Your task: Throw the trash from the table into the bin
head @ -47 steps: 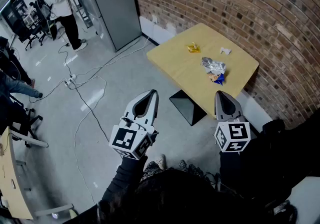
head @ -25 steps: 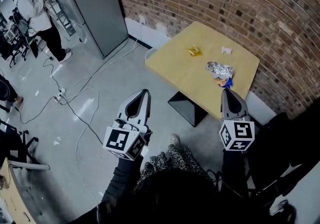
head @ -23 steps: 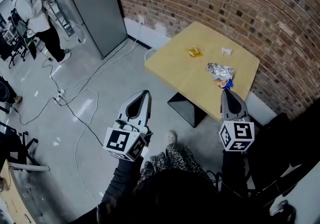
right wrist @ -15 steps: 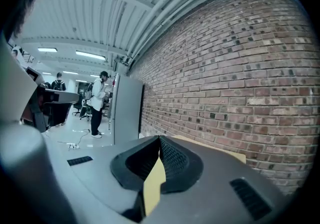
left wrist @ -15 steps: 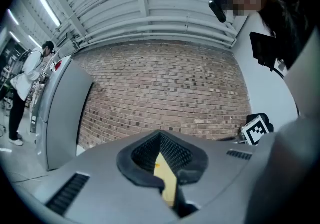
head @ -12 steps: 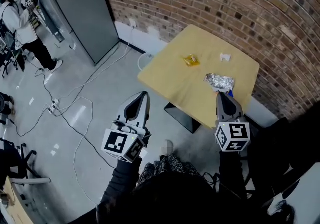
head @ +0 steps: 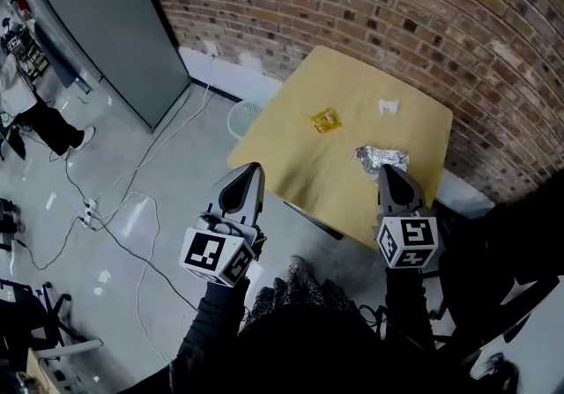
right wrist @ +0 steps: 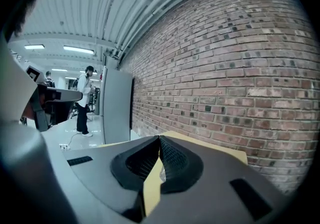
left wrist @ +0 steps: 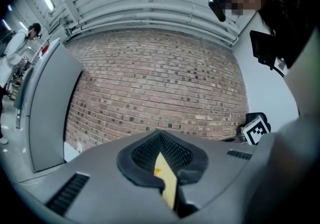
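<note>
Both tools are clenched, tips met and empty. The left gripper (head: 250,170) hangs by the near-left corner of the table (head: 295,159). The right gripper (head: 390,171) is at the near-right corner, its tip overlapping the crumpled foil (head: 379,156). Mid-table lies a yellow wrapper (head: 324,121), with a white scrap (head: 387,106) beyond. A white mesh bin (head: 240,115) stands on the floor beside the table's left edge, before the brick wall (head: 370,4). Cables (head: 132,207) trail across the floor to the left.

Steeply down from head height onto the table (head: 291,145), a bit back. Low, roughly level from both gripper views toward the brick wall (right wrist: 225,67), sharing both.
</note>
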A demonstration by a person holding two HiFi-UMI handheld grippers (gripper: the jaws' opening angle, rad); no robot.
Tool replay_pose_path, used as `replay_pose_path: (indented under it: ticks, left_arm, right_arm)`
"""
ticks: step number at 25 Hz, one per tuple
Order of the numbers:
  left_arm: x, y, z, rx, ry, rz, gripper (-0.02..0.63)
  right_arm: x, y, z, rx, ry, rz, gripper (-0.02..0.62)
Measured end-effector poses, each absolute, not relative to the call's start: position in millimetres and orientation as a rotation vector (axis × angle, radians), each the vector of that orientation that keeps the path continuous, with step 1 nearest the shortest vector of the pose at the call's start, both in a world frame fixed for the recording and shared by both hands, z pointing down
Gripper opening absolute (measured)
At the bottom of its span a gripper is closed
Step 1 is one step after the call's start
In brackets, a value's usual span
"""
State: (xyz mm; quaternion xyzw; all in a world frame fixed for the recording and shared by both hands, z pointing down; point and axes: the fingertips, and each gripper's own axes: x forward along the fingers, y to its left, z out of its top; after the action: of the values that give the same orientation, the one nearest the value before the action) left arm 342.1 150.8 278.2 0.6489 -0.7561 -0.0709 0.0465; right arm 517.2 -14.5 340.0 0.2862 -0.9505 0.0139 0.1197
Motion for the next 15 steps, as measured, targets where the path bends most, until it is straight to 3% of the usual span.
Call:
replay_pose_path:
  ticks: [15]
  left_arm:
    - [319, 104, 269, 2.090, -2.254, -0.157, 0.006]
  right_arm:
    - [497, -37, 340, 0.859, -2.787, 0.048, 0.012]
